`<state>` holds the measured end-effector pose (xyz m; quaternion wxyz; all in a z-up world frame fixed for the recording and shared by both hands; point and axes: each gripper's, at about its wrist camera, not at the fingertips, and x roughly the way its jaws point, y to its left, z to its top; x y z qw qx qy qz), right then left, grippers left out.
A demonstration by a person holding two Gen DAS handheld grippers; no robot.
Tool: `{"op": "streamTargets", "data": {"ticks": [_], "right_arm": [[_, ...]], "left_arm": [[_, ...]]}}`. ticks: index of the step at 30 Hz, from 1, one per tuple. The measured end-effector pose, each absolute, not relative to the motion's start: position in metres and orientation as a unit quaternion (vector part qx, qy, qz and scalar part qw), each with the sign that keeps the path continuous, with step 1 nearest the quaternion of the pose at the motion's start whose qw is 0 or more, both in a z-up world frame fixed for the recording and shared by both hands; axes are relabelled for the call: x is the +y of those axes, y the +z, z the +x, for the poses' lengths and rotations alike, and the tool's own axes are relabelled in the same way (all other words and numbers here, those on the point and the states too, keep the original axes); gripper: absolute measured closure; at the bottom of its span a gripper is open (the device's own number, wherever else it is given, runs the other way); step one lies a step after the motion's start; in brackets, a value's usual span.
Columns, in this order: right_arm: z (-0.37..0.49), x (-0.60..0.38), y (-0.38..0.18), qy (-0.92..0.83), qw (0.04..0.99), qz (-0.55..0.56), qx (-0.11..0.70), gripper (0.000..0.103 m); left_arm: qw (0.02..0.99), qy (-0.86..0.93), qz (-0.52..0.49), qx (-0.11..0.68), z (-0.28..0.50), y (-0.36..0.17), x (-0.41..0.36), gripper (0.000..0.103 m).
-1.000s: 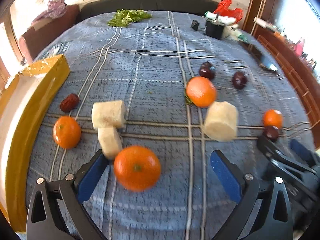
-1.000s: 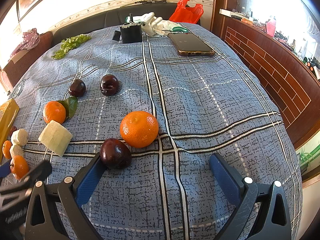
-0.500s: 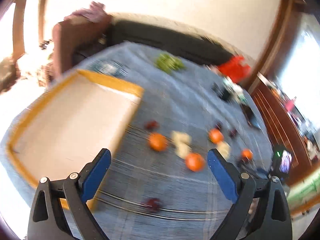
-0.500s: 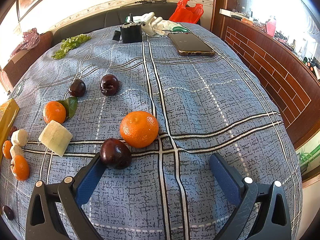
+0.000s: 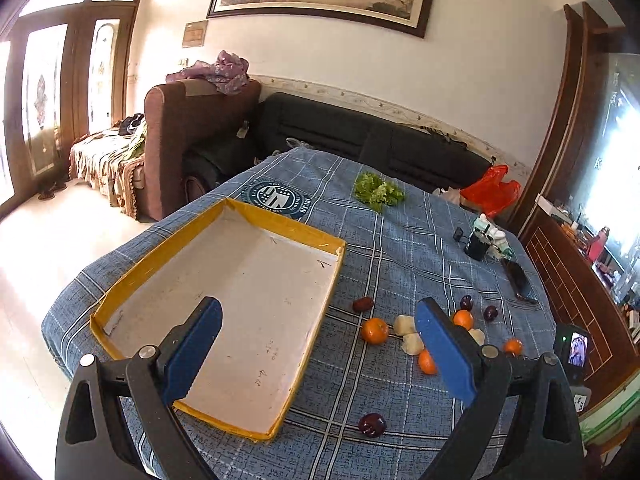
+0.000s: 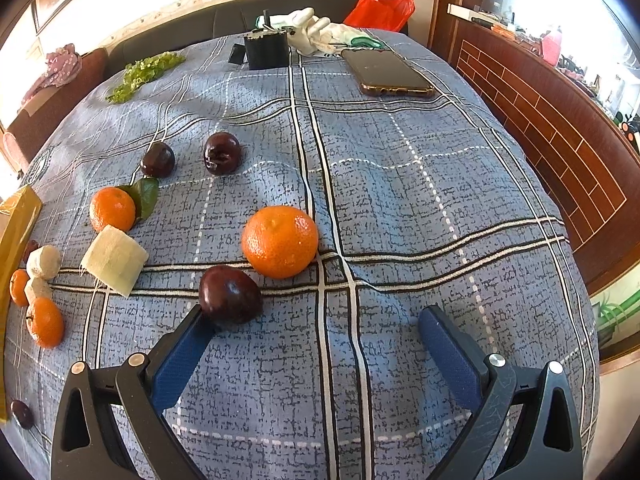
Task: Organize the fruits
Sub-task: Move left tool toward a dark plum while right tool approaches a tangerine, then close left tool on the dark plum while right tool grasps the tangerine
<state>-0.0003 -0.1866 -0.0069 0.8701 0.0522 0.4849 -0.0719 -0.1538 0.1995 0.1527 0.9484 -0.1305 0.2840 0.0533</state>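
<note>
Across the blue plaid tablecloth [image 6: 400, 184] you've got fruit scattered w/ nothing sorted yet, and the big yellow-edged tray [image 5: 280, 228] sits bare on the left side. Your left gripper [image 5: 318, 350] hangs high above the tray's near edge, fingers spread wide, holding nothing. Your right gripper [image 6: 310, 346] sits low over the cloth, fingers also released; its left pad looks to be touching or just beside a dark plum [image 6: 230, 294]. Just past that plum is the large orange [image 6: 280, 241]; further left are a pale cut chunk [image 6: 114, 260], smaller oranges and more plums.

Judgement: you're at the very start, approx. first pick. Next move: shift the right gripper left to centre the plum btwn the pads, clench gently, then carry it over to the tray.
</note>
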Motion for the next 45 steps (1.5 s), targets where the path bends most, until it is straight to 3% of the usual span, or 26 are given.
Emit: {"op": "streamTargets", "data": {"ticks": [7, 9, 17, 22, 27, 30, 35, 40, 45], "right_arm": [[-0.011, -0.184, -0.004, -0.076, 0.875, 0.050, 0.475, 0.002], [-0.027, -0.184, 0.007, -0.081, 0.890, 0.058, 0.444, 0.006], [-0.111, -0.147, 0.081, 0.007, 0.951, 0.036, 0.308, 0.006], [-0.113, -0.092, 0.087, 0.113, 0.938, 0.010, 0.328, 0.006], [-0.092, -0.057, 0.071, 0.184, 0.912, 0.014, 0.365, 0.022], [-0.069, -0.043, 0.060, 0.199, 0.901, 0.020, 0.384, 0.023], [-0.048, -0.036, 0.038, 0.200, 0.888, 0.024, 0.414, 0.023], [-0.041, -0.040, 0.027, 0.209, 0.882, 0.033, 0.420, 0.024], [-0.032, -0.041, 0.019, 0.220, 0.875, 0.041, 0.428, 0.026]], "left_arm": [[0.952, 0.055, -0.163, 0.254, -0.170, 0.162, 0.217, 0.006], [0.956, 0.058, -0.155, 0.240, -0.176, 0.167, 0.224, 0.006], [0.970, 0.037, -0.132, 0.201, -0.193, 0.166, 0.229, 0.006], [0.958, -0.007, -0.132, 0.254, -0.183, 0.136, 0.213, 0.006], [0.953, -0.048, -0.104, 0.280, -0.180, 0.118, 0.192, 0.006], [0.946, -0.070, -0.093, 0.303, -0.176, 0.105, 0.183, 0.006], [0.929, -0.110, -0.077, 0.344, -0.167, 0.080, 0.167, 0.022], [0.909, -0.143, -0.061, 0.386, -0.151, 0.056, 0.148, 0.050], [0.897, -0.154, -0.044, 0.413, -0.137, 0.038, 0.135, 0.051]]}}
